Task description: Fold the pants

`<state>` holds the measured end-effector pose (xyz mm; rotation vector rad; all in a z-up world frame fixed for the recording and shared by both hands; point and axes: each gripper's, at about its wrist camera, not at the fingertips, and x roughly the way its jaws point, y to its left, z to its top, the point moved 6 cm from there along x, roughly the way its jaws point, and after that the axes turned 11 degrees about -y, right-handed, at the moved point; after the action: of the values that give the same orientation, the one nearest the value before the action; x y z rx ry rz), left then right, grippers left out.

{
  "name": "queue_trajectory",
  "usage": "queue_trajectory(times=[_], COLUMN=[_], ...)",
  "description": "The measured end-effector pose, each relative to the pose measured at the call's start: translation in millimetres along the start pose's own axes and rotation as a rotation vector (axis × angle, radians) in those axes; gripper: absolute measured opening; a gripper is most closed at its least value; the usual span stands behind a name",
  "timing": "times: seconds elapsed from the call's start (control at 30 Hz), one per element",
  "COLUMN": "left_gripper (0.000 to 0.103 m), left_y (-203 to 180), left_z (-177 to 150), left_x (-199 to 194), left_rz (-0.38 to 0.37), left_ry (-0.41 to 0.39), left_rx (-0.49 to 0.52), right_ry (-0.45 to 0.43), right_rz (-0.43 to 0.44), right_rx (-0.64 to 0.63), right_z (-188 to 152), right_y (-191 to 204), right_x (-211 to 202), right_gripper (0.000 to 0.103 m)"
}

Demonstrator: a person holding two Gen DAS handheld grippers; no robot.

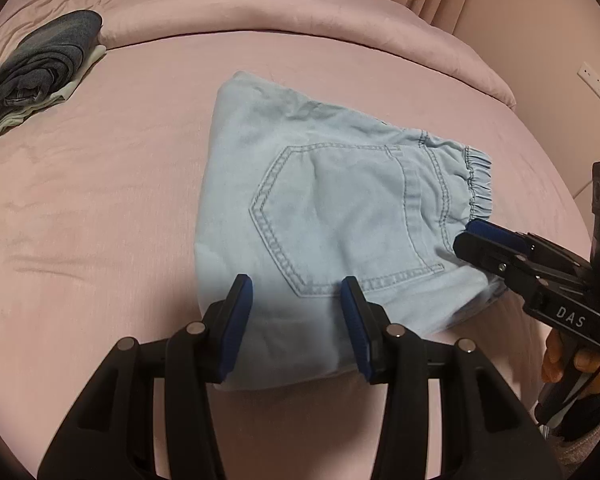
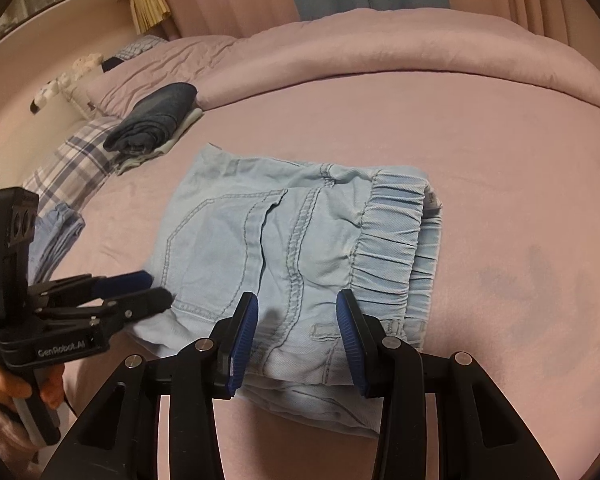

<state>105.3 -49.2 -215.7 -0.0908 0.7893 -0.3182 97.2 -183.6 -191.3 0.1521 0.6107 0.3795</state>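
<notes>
Light blue denim pants (image 1: 324, 208) lie folded into a compact stack on the pink bed, back pocket up, elastic waistband to the right. They also show in the right wrist view (image 2: 300, 248). My left gripper (image 1: 296, 284) is open, its jaws apart just above the near edge of the stack, holding nothing. It also shows in the right wrist view (image 2: 156, 290) at the stack's left edge. My right gripper (image 2: 296, 300) is open and empty over the near edge by the waistband. In the left wrist view it (image 1: 470, 236) sits beside the waistband.
A dark folded garment (image 1: 44, 64) lies on white folded cloth at the bed's far left, also in the right wrist view (image 2: 152, 124). A plaid pillow (image 2: 72, 160) lies at the left edge. A rolled pink duvet (image 1: 284, 12) runs along the far side.
</notes>
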Motion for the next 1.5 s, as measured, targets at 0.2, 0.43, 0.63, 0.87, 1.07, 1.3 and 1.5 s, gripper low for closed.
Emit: queue_trajectory(times=[0.2,0.43,0.63,0.87,1.07,1.3,1.5], left_gripper=[0.044,0.044,0.044,0.044,0.044,0.044,0.044], left_y=[-1,-5,-5,-6,-2,7,11], left_z=[0,1,-1,-6,-7,-7,-5], left_x=[0,2,1,-2,-4,-5,-6], left_rz=[0.022,0.055,0.057,0.035,-0.019,-0.1,-0.148], left_ry=[0.012,0.025,0.021,0.007,-0.004,-0.028,-0.038], left_rx=[-0.009,-0.003,-0.006,0.002,-0.018,-0.068,-0.096], right_ry=[-0.008,-0.02,-0.007,-0.043,-0.013,0.071,0.145], right_rz=[0.016,0.056,0.081,0.027,0.05,0.105,0.159], right_rx=[0.013,0.037,0.121,0.131,0.074,-0.034,-0.095], right_z=[0,0,6,26,44,62,69], right_y=[-3,-7,-14,-16,-6,23,54], right_x=[-2,-6,-12,-25,-12,27,68], right_gripper=[0.041,0.041,0.041,0.047,0.047,0.047,0.047])
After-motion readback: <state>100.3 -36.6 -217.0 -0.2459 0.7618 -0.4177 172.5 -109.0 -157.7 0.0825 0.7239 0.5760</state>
